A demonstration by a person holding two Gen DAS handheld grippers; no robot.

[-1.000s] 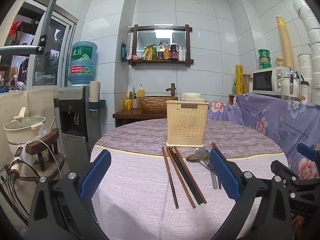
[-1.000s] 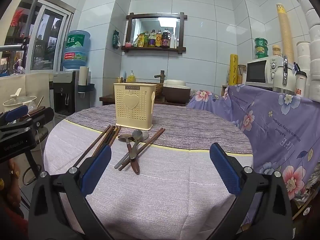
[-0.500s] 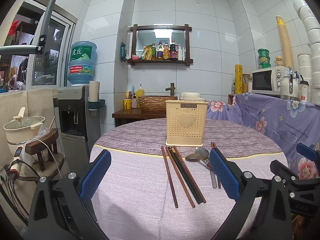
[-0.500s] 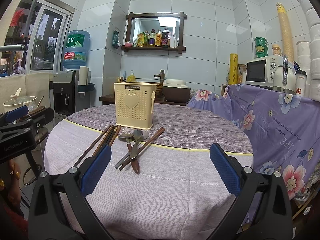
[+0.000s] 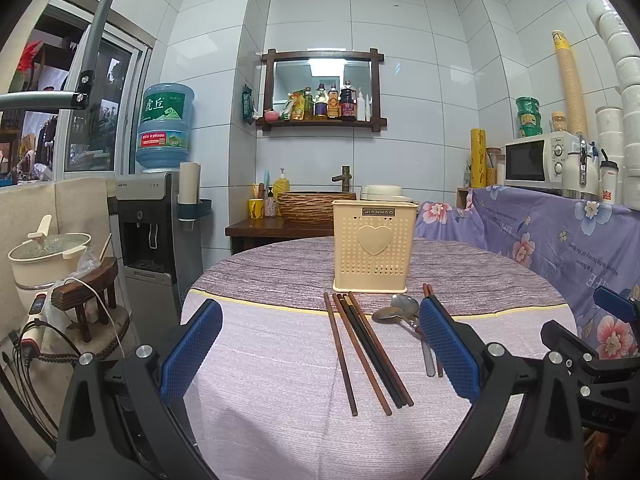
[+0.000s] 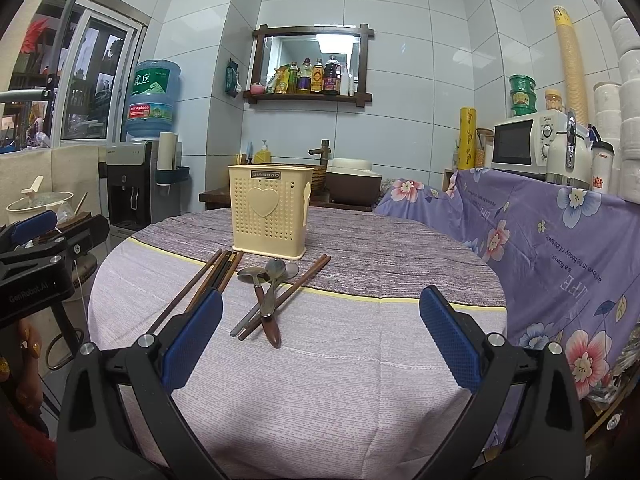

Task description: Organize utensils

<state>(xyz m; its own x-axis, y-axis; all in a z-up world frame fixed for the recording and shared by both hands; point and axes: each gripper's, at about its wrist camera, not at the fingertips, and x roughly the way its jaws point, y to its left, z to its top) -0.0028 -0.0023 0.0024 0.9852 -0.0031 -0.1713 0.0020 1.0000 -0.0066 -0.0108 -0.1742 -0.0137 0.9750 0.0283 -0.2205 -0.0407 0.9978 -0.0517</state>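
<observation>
A cream perforated utensil holder (image 5: 374, 247) with a heart stands upright on the round table; it also shows in the right wrist view (image 6: 270, 212). In front of it lie several brown and black chopsticks (image 5: 366, 347) (image 6: 208, 280), two metal spoons (image 5: 394, 309) (image 6: 269, 280) and another chopstick pair (image 6: 288, 294). My left gripper (image 5: 318, 350) is open and empty above the near table, with the chopsticks between its fingers. My right gripper (image 6: 320, 334) is open and empty, just short of the spoons.
The table (image 6: 320, 380) has a lilac and striped cloth. A floral-covered counter (image 6: 560, 232) with a microwave (image 6: 520, 146) stands right. A water dispenser (image 5: 154, 216) and a pot on a stool (image 5: 48, 256) stand left. A sink basin (image 5: 308, 206) sits behind the table.
</observation>
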